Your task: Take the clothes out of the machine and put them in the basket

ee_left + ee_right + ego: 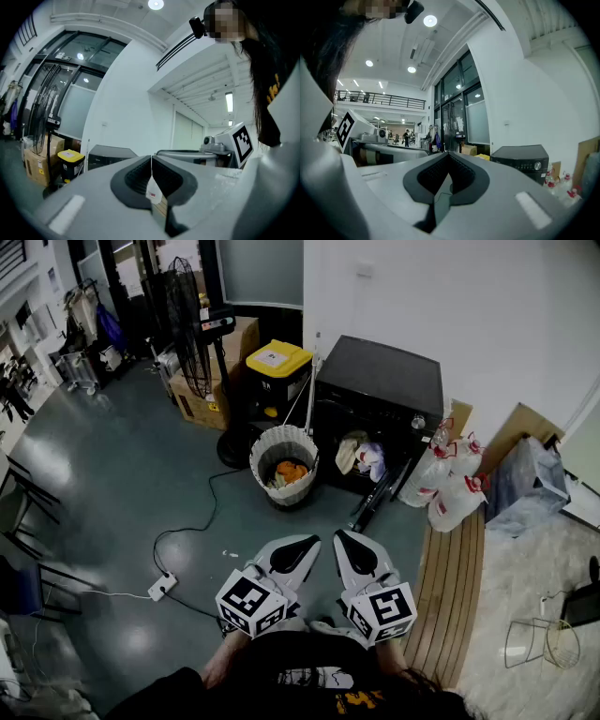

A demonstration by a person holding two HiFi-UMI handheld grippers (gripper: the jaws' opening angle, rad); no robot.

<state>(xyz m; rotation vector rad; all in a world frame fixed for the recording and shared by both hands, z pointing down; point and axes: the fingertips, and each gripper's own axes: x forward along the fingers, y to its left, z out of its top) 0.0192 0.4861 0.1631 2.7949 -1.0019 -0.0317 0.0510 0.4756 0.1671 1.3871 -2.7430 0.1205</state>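
Near the bottom edge, both my grippers sit level and clenched on nothing.
Head view: my left gripper [305, 542] and right gripper [345, 536] lie side by side, well apart from the black machine [380, 376] at the far side. Clothes [361, 456] bunch in its open front, and the white basket [284, 433] just left of it holds an orange garment [291, 471]. Left gripper view: jaws pressed together, empty. Right gripper view: jaws closed tight, empty, machine far right.
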